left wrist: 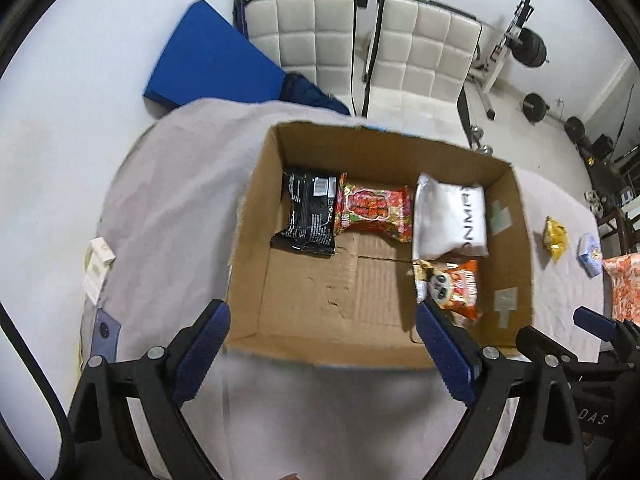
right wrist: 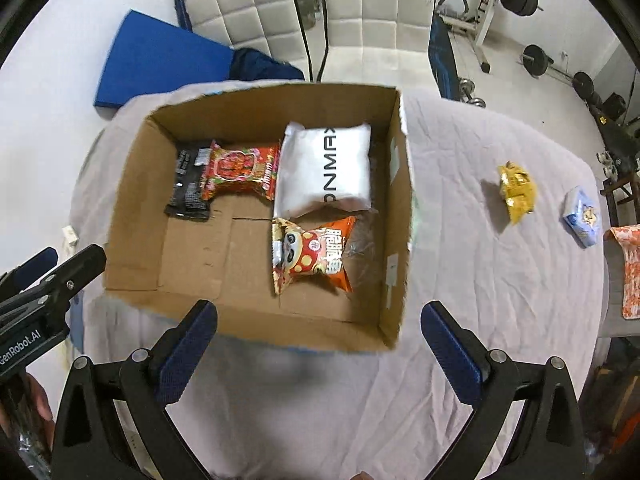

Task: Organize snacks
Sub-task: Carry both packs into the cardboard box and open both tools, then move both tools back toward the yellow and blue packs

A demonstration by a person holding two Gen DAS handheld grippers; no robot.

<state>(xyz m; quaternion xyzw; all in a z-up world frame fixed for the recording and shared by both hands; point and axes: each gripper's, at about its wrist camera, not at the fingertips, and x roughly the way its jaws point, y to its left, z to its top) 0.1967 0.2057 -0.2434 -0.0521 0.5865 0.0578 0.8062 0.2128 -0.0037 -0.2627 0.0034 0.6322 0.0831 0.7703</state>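
1. Hovering before the cardboard box (left wrist: 256,312), we hold our left gripper (left wrist: 324,344) and right gripper (right wrist: 320,344) spread wide, both empty.
2. We see four snack packs inside; a yellow packet (right wrist: 516,190) lies apart on the cloth.

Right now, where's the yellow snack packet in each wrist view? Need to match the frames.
Left wrist: yellow snack packet near the right edge, on the grey cloth, right of the cardboard box.
Right wrist: yellow snack packet right of centre, upper half, on the cloth, well clear of the box.
Shared landmark: the light blue packet lies just right of it in both views.
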